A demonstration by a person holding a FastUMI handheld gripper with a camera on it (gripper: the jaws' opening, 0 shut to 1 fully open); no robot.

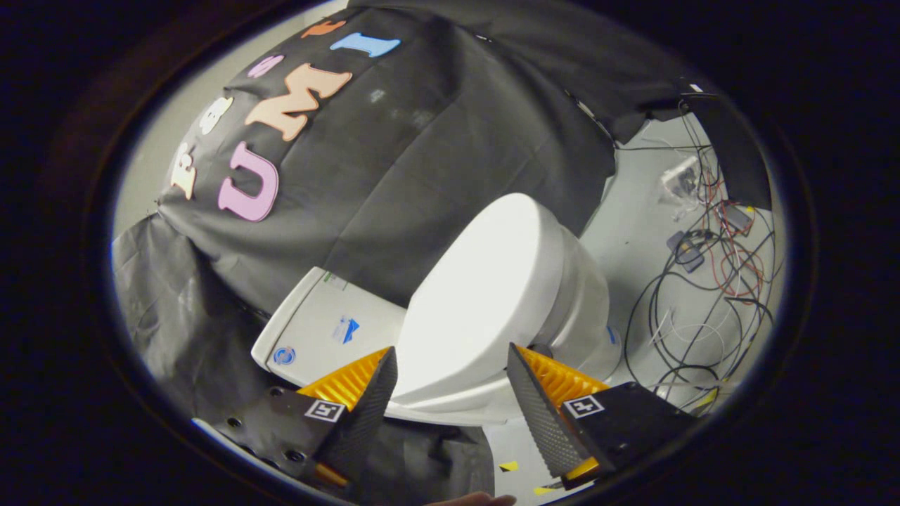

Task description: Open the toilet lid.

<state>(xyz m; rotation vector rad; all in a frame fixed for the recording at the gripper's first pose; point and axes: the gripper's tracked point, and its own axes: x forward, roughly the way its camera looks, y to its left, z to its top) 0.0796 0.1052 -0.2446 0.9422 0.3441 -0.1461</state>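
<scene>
With its two fingers spread wide and gripping nothing, my gripper (450, 393) hangs before the white oval plastic toilet lid (478, 309), which lies closed on the bowl, its near edge between and just beyond the fingertips. Beside it I log the white rectangular cistern (323, 330); beyond it, tangled black and red cables (703, 281) on the pale floor (633, 239).

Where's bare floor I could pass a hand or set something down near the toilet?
Bare floor lies between the toilet and the cables; another strip runs just below the lid, beside the black cloth. The cable side is crowded. The gripper is open, its fingers flanking the lid's front edge.
</scene>
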